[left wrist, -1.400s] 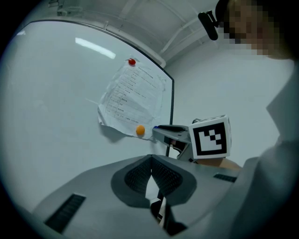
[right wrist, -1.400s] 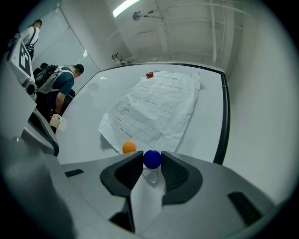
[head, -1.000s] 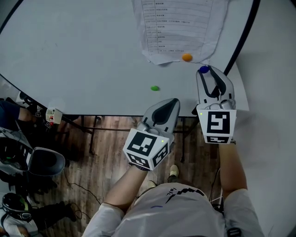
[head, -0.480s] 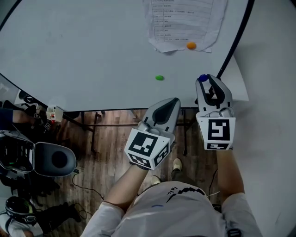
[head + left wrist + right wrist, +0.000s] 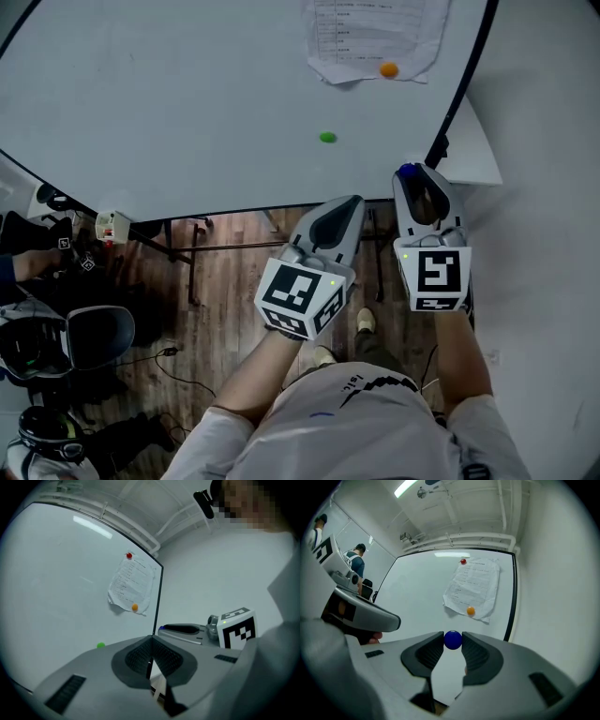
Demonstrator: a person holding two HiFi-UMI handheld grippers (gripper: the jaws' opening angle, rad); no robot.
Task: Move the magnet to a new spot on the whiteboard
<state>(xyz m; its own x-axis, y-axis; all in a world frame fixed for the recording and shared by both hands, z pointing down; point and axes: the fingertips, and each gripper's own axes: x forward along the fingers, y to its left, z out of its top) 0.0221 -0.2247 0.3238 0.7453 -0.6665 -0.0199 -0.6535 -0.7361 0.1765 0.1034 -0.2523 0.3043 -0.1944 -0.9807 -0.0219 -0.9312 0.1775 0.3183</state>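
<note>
Right gripper (image 5: 453,641) clamped on blue magnet (image 5: 453,639) — by whiteboard (image 5: 187,94), left gripper (image 5: 151,641) closed, empty

We hold a blue magnet (image 5: 408,171) at the tip of our right gripper (image 5: 411,174), near the whiteboard (image 5: 169,94) corner. A green magnet (image 5: 327,137) sits on the board.

We wore a white short-sleeved T-shirt (image 5: 319,436) with a small dark print (image 5: 361,388) at the chest. Our left gripper (image 5: 351,202) and right gripper (image 5: 410,172) had smooth grey shells tapering to dark ribbed pads (image 5: 427,652). Each carried a white cube (image 5: 432,274) with black square markers and a small green light (image 5: 405,255).
</note>
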